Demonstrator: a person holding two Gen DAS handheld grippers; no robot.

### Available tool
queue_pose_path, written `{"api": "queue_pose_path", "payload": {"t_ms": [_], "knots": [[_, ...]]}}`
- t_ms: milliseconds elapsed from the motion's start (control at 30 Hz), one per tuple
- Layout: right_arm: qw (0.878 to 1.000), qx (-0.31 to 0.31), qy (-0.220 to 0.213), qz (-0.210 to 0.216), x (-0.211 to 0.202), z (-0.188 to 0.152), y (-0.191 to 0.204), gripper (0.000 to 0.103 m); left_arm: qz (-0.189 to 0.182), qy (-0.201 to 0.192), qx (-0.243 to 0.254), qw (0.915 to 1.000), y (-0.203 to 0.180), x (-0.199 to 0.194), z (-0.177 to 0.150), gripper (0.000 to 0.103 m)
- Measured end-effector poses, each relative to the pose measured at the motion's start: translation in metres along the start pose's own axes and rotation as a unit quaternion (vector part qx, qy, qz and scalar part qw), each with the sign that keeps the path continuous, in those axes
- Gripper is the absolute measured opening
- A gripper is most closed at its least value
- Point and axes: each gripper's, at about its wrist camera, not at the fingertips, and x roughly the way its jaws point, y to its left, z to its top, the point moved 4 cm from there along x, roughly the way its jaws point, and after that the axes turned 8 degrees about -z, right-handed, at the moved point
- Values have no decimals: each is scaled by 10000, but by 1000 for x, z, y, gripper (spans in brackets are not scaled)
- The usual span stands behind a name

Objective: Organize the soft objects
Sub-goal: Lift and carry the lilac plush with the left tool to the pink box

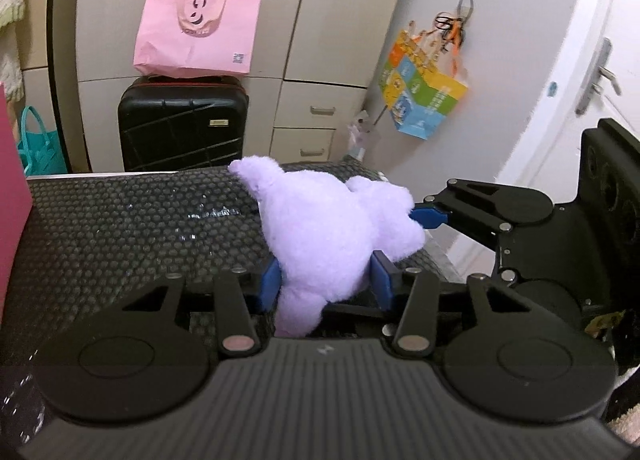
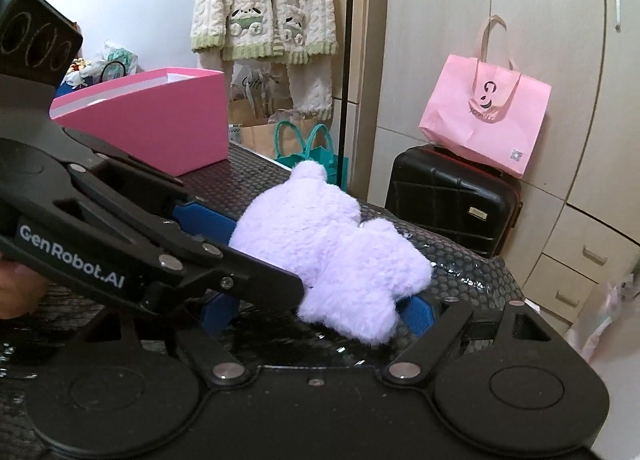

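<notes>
Plush toy (image 1: pixel 332 228), lilac and fluffy, lies on the dark dimpled tabletop (image 1: pixel 132 228) with its near end already between the jaws of your left gripper (image 1: pixel 326 280): both blue pads press into the fur, so that gripper is clamped on the toy. From those jaws the body runs forward and slightly right, which is its long axis, and its far lobes end at your right gripper (image 2: pixel 316 312). Those jaws stand wide apart with the toy's edge lying between them; the right-hand blue pad sits just beside or under the fur, but nothing there looks squeezed. So your left hand has the toy and is the nearer one for any lift. The pink box (image 2: pixel 160 120), judged the likely place for it, stands on the table well beyond the left gripper as the right camera shows it. You cannot see the toy's face or underside, the box's inside is mostly hidden, and the left pad of the right gripper is partly covered by the other tool.
</notes>
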Motion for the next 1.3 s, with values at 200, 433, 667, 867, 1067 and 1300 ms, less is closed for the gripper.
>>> {"api": "queue_pose_path", "payload": {"t_ms": [200,433,667,867,1067,1300], "knots": [[9996,165,98,-186,-25,-2,25,87,-46,93,152,9998,-13,-30,-15,46],[9988,358,273,-178,-53,-8,60,87,-287,373,148,9988,-18,-70,-38,46],[9984,460,314,-118,-83,-13,100,86,-489,563,186,9970,-24,-111,-58,46],[9955,748,584,-15,-104,-15,135,85,-610,752,101,9952,-26,-149,-78,46],[9963,533,668,106,-119,-18,182,83,-560,892,-33,9944,-19,-185,-104,46],[9974,337,598,204,-132,-10,237,81,-641,1004,-476,9917,10,-237,-125,47]]}}
